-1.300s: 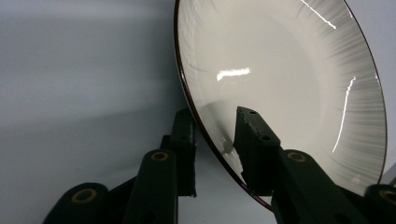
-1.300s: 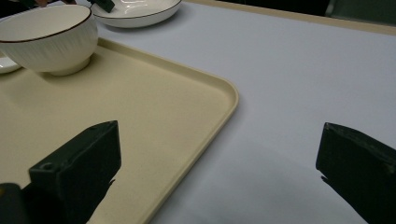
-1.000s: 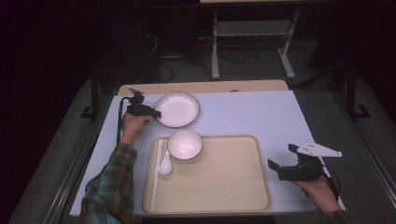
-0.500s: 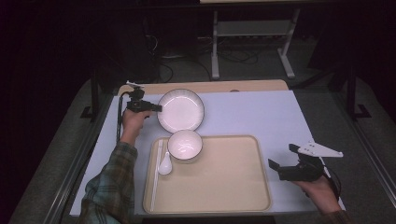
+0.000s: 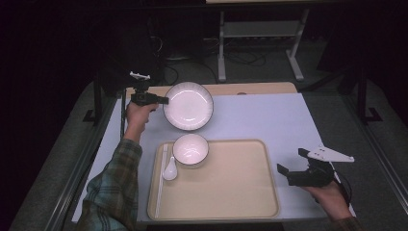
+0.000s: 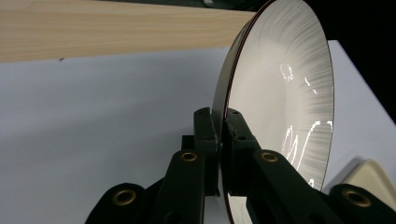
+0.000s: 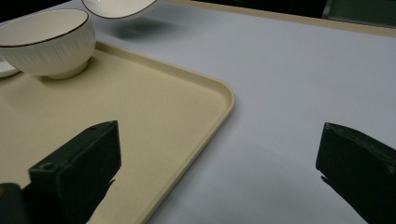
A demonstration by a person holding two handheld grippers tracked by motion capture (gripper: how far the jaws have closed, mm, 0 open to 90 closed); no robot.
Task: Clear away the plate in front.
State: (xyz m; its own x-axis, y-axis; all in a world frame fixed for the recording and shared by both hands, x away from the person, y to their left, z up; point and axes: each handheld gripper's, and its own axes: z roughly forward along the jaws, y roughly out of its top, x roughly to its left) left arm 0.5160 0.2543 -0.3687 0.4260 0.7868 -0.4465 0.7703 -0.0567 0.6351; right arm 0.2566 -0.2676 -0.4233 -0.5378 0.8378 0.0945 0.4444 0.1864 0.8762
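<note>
The left gripper (image 5: 161,100) is clamped on the rim of a white plate (image 5: 188,106), its jaws pinching the plate's left edge; in the left gripper view the two black jaws sit tight on either side of the thin dark-lined rim of the plate (image 6: 280,102), which stands tilted and clear of the pale sheet covering the table (image 5: 269,118). The plate hangs over the far left part of the table, just behind the far left corner of the beige tray (image 5: 240,192). In that corner of the tray sits a white bowl (image 5: 191,149), with a white spoon (image 5: 170,169) just beside it toward the tray's left edge. The right gripper (image 5: 293,166) hovers by the tray's right edge near the table's near right corner, jaws wide apart and holding nothing.
</note>
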